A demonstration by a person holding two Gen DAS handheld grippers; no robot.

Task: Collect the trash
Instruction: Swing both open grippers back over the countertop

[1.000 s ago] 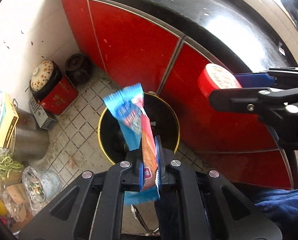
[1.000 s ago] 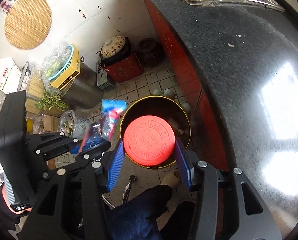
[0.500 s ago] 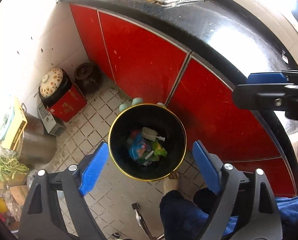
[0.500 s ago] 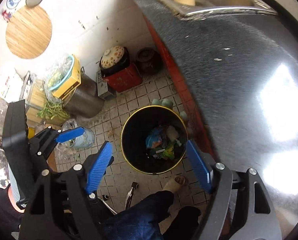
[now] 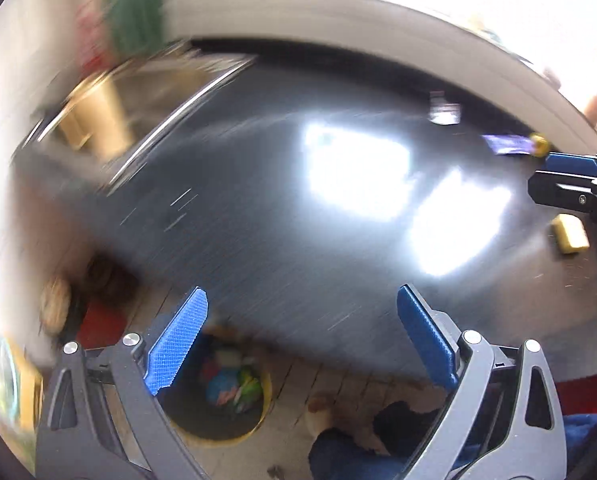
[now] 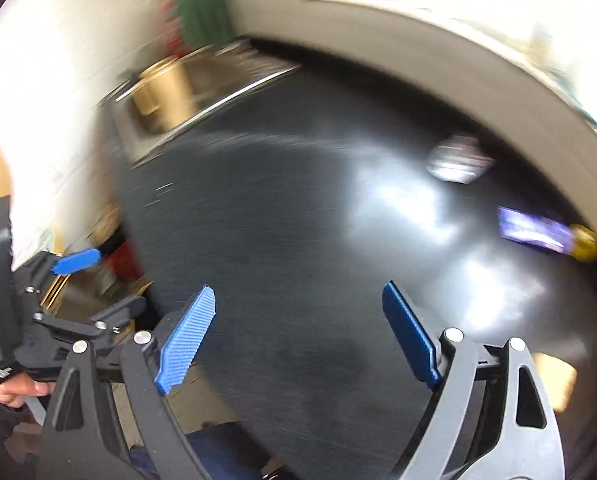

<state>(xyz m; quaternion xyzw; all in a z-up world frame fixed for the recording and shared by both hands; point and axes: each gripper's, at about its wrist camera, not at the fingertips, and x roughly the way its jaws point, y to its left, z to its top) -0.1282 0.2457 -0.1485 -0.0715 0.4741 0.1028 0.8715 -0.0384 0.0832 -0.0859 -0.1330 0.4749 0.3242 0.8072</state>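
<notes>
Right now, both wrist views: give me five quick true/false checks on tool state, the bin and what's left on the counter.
1. The left tool is open and empty. True.
2. The right tool grips a red lid. False: it is open and empty.
3. The yellow-rimmed trash bin holds colourful trash. True.
4. The purple wrapper lies in the bin. False: it lies on the black counter.
5. The silvery packet lies on the floor. False: it lies on the counter.
</notes>
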